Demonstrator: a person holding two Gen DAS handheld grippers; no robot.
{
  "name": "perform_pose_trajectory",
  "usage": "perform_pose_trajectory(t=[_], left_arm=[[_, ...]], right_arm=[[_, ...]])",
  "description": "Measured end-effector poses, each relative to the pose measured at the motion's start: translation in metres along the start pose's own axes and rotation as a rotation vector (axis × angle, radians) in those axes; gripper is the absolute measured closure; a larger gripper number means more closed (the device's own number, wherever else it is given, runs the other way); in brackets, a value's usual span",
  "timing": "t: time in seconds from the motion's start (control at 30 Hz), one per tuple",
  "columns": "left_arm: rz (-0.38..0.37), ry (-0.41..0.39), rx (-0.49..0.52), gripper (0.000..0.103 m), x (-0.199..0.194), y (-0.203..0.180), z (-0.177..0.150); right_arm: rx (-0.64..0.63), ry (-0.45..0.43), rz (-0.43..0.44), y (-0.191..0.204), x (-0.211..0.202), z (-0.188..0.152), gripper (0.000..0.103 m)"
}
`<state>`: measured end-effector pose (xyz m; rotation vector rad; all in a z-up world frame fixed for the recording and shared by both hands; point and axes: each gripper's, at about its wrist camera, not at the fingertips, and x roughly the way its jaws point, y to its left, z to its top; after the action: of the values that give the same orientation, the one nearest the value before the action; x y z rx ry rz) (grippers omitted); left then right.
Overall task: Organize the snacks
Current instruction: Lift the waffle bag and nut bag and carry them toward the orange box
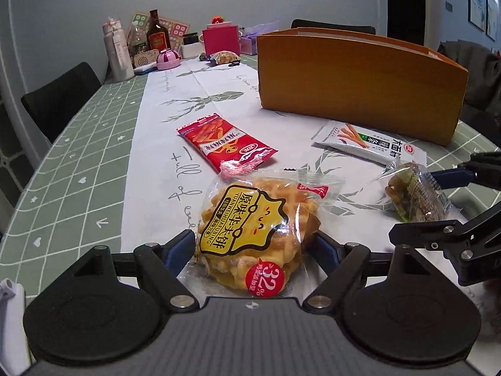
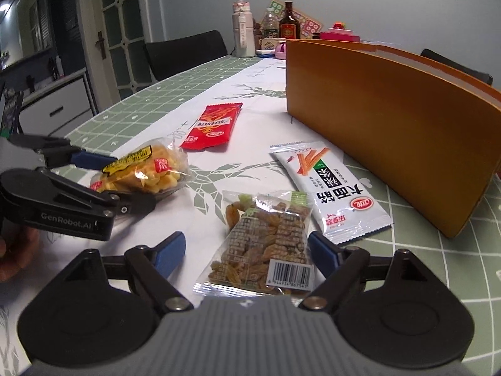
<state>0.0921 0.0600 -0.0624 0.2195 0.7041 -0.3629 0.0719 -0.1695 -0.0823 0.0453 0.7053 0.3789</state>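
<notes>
Crinkly plastic both sides: left gripper (image 1: pixel 255 249) spread around the waffle pack (image 1: pixel 253 238), right gripper (image 2: pixel 247 250) spread around the raisin bag (image 2: pixel 266 244), both packs flat on the table (image 1: pixel 78 156). Risk: slick film slipping on closing. Orange box (image 2: pixel 391 119) near; the two grippers crowd each other; table edges well apart.

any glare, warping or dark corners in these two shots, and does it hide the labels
Left wrist view: fisheye bends the orange box and table edge, corners go black, glare streaks the waffle pack wrapper, label still readable. Right wrist view: same barrel warp and dark corners, dim doorway at left, sheen on the raisin pack, barcode sharp, the red snack packet print too small to read.
</notes>
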Motion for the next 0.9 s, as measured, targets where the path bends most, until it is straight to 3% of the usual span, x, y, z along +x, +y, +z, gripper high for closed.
perform_pose_trajectory(t=[0.2,0.27,0.3,0.37,0.67,0.9], left_arm=[[-0.018,0.016,-0.073,0.002,0.005,0.008,0.0],[-0.013,0.026,-0.079,0.002,0.006,0.008,0.001],[-0.009,0.035,-0.078,0.002,0.006,0.007,0.003],[-0.01,0.043,-0.079,0.008,0.006,0.006,0.004],[-0.019,0.025,-0.092,0.024,-0.004,0.004,0.007],[-0.032,0.018,-0.089,0.028,-0.011,-0.002,0.011]], right_arm=[[0.006,-0.015,-0.015,0.001,-0.002,-0.003,0.019],[0.001,-0.014,-0.026,0.002,-0.003,-0.003,0.023],[-0.002,-0.018,-0.029,0.002,-0.004,-0.004,0.029],[-0.007,-0.023,-0.037,0.001,-0.005,-0.004,0.04],[0.0,-0.018,-0.001,-0.001,-0.014,-0.008,0.046],[-0.018,-0.009,0.012,0.003,-0.018,-0.006,0.05]])
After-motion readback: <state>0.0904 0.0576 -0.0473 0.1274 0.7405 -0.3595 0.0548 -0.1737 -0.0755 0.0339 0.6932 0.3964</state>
